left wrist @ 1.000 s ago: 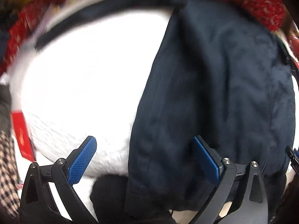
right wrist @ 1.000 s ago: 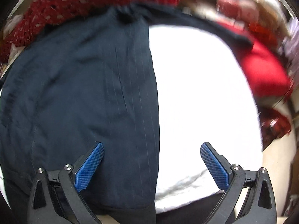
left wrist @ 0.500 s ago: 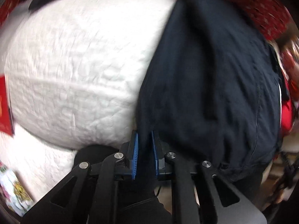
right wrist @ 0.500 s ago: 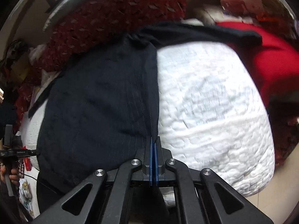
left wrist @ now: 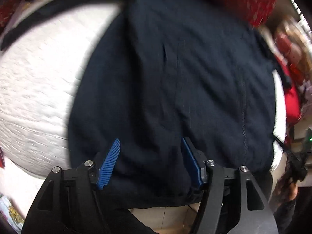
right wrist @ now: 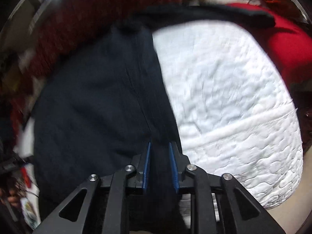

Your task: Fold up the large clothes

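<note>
The white quilted bed (right wrist: 230,105) spreads out ahead of both my tools, and the dark navy garment (left wrist: 175,81) lies flat across it, its near hem hanging over the bed's edge right under my fingers. It is a big, soft, limp piece of cloth, light enough but floppy, so it will sag and slide wherever I am not holding it; I judge the near hem corners the best hold, one per tool, to carry the fold over evenly.

My right gripper (right wrist: 159,165) sits on the garment's right-hand edge. Its jaws have just been opening a little from a full close, and a ridge of the cloth stands between the narrow blue pads; through the blur I think they have slackened rather than still pinch.

My left gripper (left wrist: 150,163) has just been opening too: its fingers stand well apart over the hem, cloth below and between them, nothing clamped.
</note>
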